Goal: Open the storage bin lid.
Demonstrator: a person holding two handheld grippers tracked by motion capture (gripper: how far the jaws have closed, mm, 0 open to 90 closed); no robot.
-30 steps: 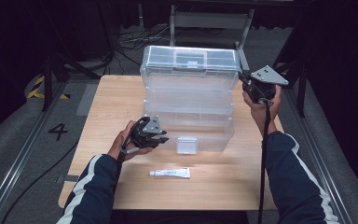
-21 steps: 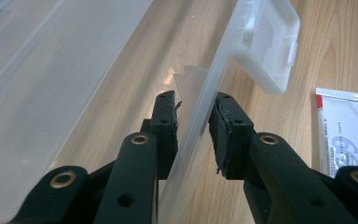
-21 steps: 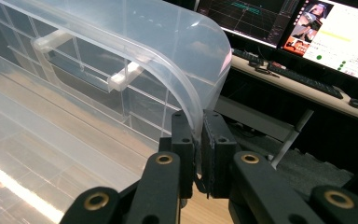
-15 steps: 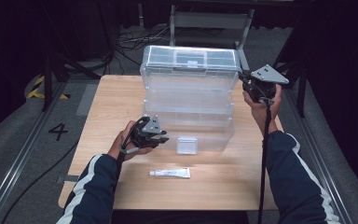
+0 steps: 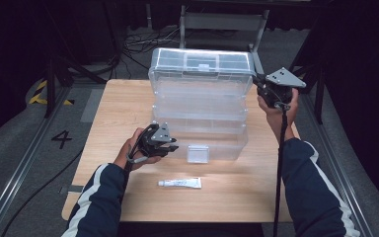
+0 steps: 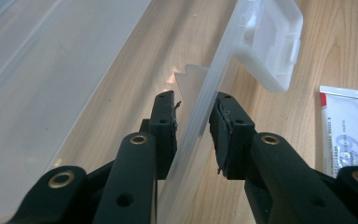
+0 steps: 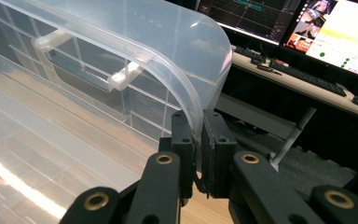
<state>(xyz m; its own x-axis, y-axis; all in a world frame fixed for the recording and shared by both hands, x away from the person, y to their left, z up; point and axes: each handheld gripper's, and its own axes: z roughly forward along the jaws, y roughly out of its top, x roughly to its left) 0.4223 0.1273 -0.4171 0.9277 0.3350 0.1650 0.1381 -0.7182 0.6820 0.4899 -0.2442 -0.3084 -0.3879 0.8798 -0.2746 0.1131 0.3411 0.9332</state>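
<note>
A clear plastic storage box stands in the middle of the wooden table, its lid swung up at the back. My right gripper is shut on the lid's right corner; in the right gripper view its pads pinch the curved lid edge. My left gripper is at the box's front left. In the left gripper view its jaws clamp the thin front wall, just short of the white latch.
A small white tube lies on the table in front of the box, also seen as the tube beside my left jaws. Lit monitors and a desk stand beyond the lid. Dark floor, cables and metal frames surround the table.
</note>
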